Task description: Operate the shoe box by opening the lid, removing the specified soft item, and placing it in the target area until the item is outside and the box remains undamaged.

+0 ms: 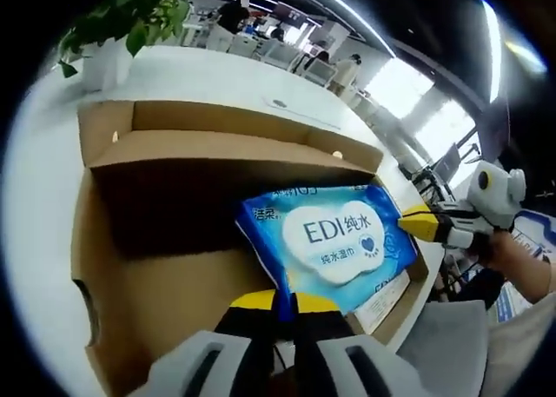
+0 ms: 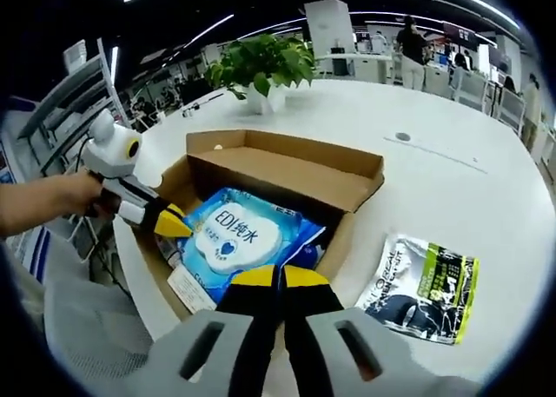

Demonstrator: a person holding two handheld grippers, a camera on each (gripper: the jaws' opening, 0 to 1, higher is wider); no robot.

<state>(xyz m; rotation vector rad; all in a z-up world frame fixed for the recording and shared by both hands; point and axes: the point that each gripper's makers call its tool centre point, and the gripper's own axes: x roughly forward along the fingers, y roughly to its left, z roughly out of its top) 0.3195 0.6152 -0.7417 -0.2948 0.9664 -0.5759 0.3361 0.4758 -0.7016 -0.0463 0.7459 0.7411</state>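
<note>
open office, white round surface (image 2: 452, 180) | blue wipes pack (image 2: 239, 241) lay in open shoe box (image 2: 287, 167) | left gripper (image 1: 285, 303) and right gripper (image 2: 280, 280) fingers pinched its opposite edges | best lifted level, clear of the flaps

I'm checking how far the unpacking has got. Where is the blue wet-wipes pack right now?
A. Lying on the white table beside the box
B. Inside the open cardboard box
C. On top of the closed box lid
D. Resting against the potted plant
B: the blue wet-wipes pack lies inside the cardboard box, whose lid is open, with the left gripper at its edge.
</note>
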